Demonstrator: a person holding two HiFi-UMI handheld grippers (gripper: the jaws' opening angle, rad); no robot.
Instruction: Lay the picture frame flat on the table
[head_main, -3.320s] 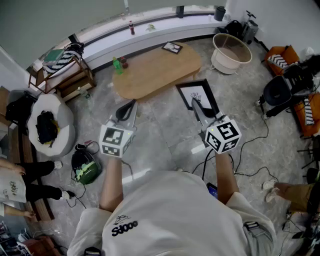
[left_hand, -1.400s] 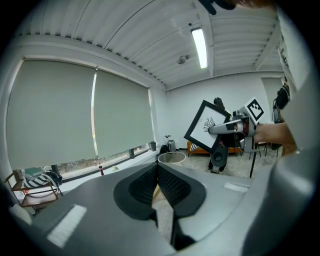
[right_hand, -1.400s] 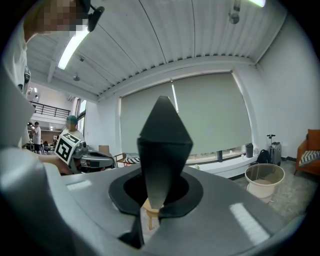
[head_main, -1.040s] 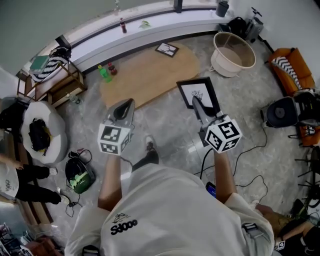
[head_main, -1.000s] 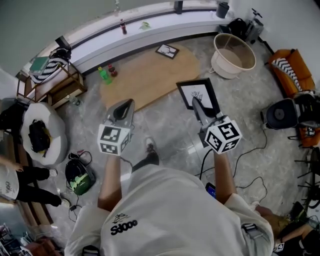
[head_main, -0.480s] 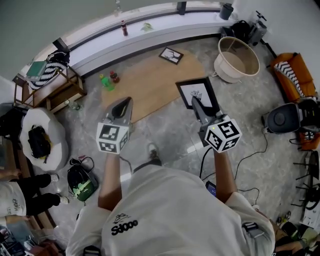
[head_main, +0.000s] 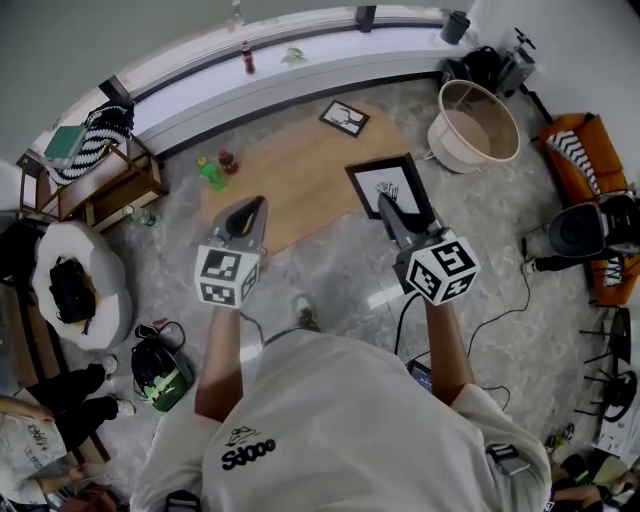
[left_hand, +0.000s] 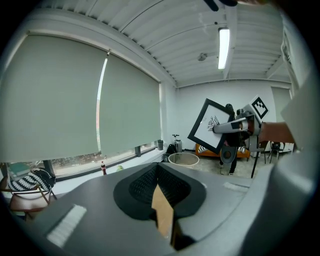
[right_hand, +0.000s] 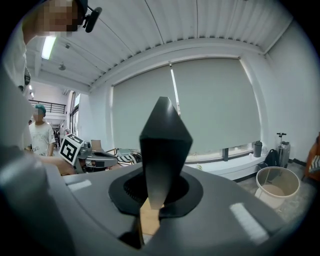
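Observation:
A black picture frame (head_main: 389, 186) with a white print hangs in the air over the near right end of the oval wooden table (head_main: 290, 175). My right gripper (head_main: 384, 206) is shut on its lower edge. In the right gripper view the frame (right_hand: 163, 148) stands edge-on between the jaws. The left gripper view shows the frame (left_hand: 212, 125) tilted like a diamond at the right. My left gripper (head_main: 254, 205) is held level to the left of it, shut and with nothing in it, over the floor near the table's front edge.
A smaller frame (head_main: 344, 117) lies flat at the table's far end. A green bottle (head_main: 211, 174) and a red bottle (head_main: 229, 160) stand at its left end. A round beige basket (head_main: 478, 125) stands to the right. A wooden rack (head_main: 95, 170) and a beanbag (head_main: 70, 285) are on the left.
The person has stepped towards the table, so the held frame now overlaps the table's near end. Both grippers keep their poses and their jaws.

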